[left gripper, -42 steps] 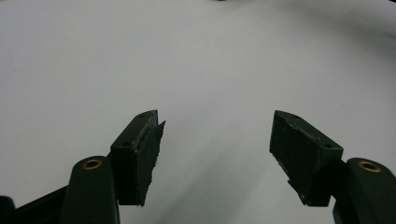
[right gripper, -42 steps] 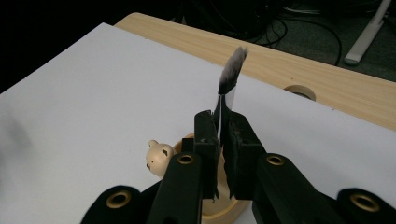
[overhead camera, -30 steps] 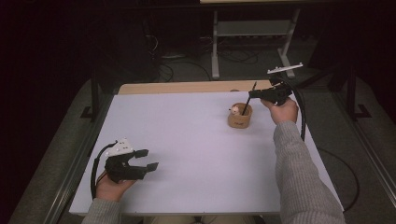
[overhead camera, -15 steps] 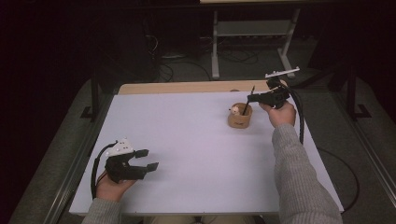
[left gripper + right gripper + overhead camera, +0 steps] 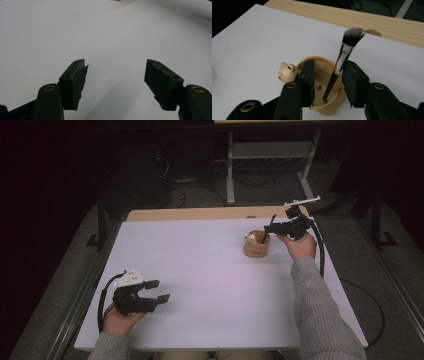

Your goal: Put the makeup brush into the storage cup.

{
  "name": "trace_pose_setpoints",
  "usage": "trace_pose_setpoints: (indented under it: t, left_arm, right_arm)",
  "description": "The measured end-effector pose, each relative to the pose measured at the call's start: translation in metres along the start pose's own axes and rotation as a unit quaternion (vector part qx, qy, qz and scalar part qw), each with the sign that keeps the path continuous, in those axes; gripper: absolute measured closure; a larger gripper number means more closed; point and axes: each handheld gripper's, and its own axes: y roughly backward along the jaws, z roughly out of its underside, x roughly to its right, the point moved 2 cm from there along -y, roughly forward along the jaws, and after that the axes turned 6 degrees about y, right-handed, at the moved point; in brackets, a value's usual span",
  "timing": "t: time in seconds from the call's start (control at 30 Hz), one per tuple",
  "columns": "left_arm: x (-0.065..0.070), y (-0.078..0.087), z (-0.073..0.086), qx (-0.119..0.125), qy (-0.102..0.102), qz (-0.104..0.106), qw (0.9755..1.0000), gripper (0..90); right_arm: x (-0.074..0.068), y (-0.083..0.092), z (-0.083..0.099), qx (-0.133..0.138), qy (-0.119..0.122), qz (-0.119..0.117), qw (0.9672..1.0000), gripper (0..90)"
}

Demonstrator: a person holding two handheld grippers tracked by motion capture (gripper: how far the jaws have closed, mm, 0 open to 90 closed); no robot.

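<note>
A makeup brush (image 5: 337, 67) with a black handle and dark bristles leans in a round wooden cup (image 5: 322, 72), which has a small bear figure (image 5: 286, 72) on its rim. My right gripper (image 5: 329, 82) hovers over the cup. Its jaws have just been opening and now stand either side of the brush handle without pressing on it. In the high view the cup (image 5: 256, 247) and brush (image 5: 266, 227) sit at the back right of the white table, with the right gripper (image 5: 272, 227) just right of them. My left gripper (image 5: 159, 290) rests open and empty at the front left, and its own view shows the left gripper (image 5: 115, 82) over bare white surface.
The white table top (image 5: 210, 270) spreads between the two hands. A bare wooden strip (image 5: 200, 213) runs along its far edge. Beyond it, a metal stand (image 5: 272, 150) and cables lie on the dark floor.
The right gripper's jaws have parted from the brush, which now leans in the cup by itself. The left gripper has not moved.
</note>
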Motion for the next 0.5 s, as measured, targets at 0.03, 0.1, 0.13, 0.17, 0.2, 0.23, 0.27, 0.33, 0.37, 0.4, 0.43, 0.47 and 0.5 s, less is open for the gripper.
trace_pose_setpoints:
  t: [0.03, 0.1, 0.13, 0.17, 0.2, 0.23, 0.27, 0.33, 0.37, 0.4, 0.43, 0.47, 0.5]
  left_arm:
    - [0.000, 0.000, 0.000, 0.000, 0.000, 0.000, 1.0000, 32.7]
    - [0.000, 0.000, 0.000, 0.000, 0.000, 0.000, 1.0000, 32.6]
    - [0.000, 0.000, 0.000, 0.000, 0.000, 0.000, 1.0000, 32.6]
    - [0.000, 0.000, 0.000, 0.000, 0.001, -0.001, 1.0000, 32.6]
    - [0.000, 0.000, 0.000, 0.000, 0.000, -0.001, 1.0000, 32.6]
    - [-0.001, 0.000, 0.000, 0.000, 0.000, -0.002, 1.0000, 32.6]
    - [-0.001, -0.001, 0.000, 0.000, 0.000, -0.002, 1.0000, 32.5]
    - [-0.001, -0.001, 0.000, 0.000, 0.000, -0.002, 1.0000, 32.4]
    - [-0.001, -0.001, 0.000, -0.001, -0.001, -0.003, 1.0000, 32.4]
    - [-0.001, -0.001, 0.000, -0.002, -0.002, -0.004, 1.0000, 32.4]
    - [-0.001, -0.001, 0.000, -0.003, -0.003, -0.005, 1.0000, 32.4]
    - [-0.001, -0.001, 0.000, -0.003, -0.003, -0.006, 1.0000, 32.3]
    - [-0.002, -0.001, 0.000, -0.003, -0.002, -0.006, 1.0000, 32.2]
  right_arm:
    - [-0.001, 0.001, 0.002, 0.005, -0.001, 0.001, 1.0000, 59.6]
    - [-0.002, 0.003, 0.005, 0.006, 0.000, -0.002, 1.0000, 58.7]
    - [-0.003, 0.004, 0.006, 0.006, 0.002, -0.002, 1.0000, 58.3]
    - [-0.004, 0.004, 0.007, 0.006, 0.004, -0.002, 1.0000, 58.0]
    - [-0.005, 0.004, 0.009, 0.005, 0.006, -0.003, 1.0000, 57.8]
    - [-0.006, 0.005, 0.010, 0.005, 0.008, -0.004, 1.0000, 57.5]
    - [-0.006, 0.005, 0.011, 0.003, 0.009, -0.005, 0.9999, 57.2]
    - [-0.008, 0.007, 0.014, 0.007, 0.011, -0.008, 0.9999, 56.5]
    - [-0.009, 0.007, 0.015, 0.009, 0.011, -0.009, 0.9999, 55.9]
    - [-0.010, 0.009, 0.016, 0.011, 0.012, -0.012, 0.9998, 55.6]
    - [-0.011, 0.010, 0.017, 0.013, 0.012, -0.015, 0.9997, 55.4]
    - [-0.012, 0.010, 0.018, 0.015, 0.013, -0.015, 0.9997, 55.0]
    - [-0.012, 0.011, 0.019, 0.016, 0.015, -0.017, 0.9996, 54.7]
